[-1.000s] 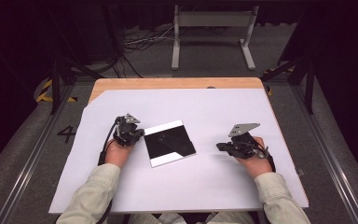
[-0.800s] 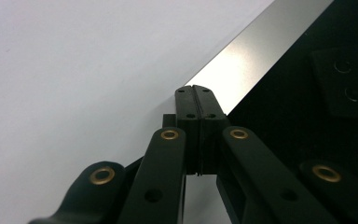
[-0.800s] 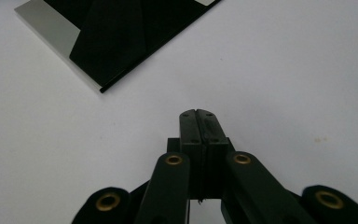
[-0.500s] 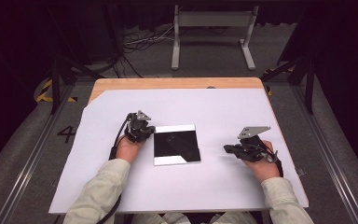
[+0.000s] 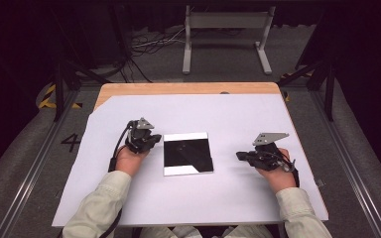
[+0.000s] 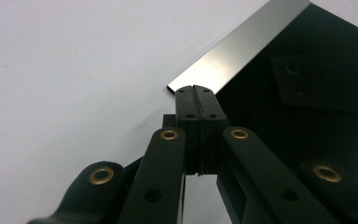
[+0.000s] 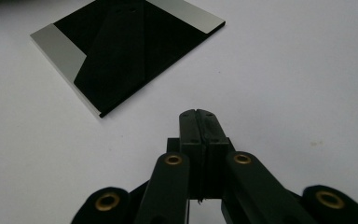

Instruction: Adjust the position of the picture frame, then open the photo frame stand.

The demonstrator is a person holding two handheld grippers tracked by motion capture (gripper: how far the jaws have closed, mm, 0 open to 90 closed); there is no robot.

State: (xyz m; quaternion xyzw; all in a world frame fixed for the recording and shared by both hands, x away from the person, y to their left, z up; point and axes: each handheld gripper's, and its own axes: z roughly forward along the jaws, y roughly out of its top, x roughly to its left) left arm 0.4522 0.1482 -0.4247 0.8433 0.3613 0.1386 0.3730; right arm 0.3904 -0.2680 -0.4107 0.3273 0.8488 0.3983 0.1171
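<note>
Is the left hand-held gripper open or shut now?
Shut. In the left gripper view the two black jaws of the left hand-held gripper press together with nothing between them, tips at the mirror tile's corner.

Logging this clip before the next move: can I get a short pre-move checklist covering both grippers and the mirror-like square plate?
1. Left gripper shut, holding nothing: ok.
2. Left gripper tips at the corner of the square plate: ok; actual contact: cannot tell.
3. Right gripper shut, holding nothing: ok.
4. Right gripper apart from the plate, bare white sheet between them: ok.
5. Plate lying flat on the sheet: ok.
6. Plate inside the sheet's edges: ok.
</note>
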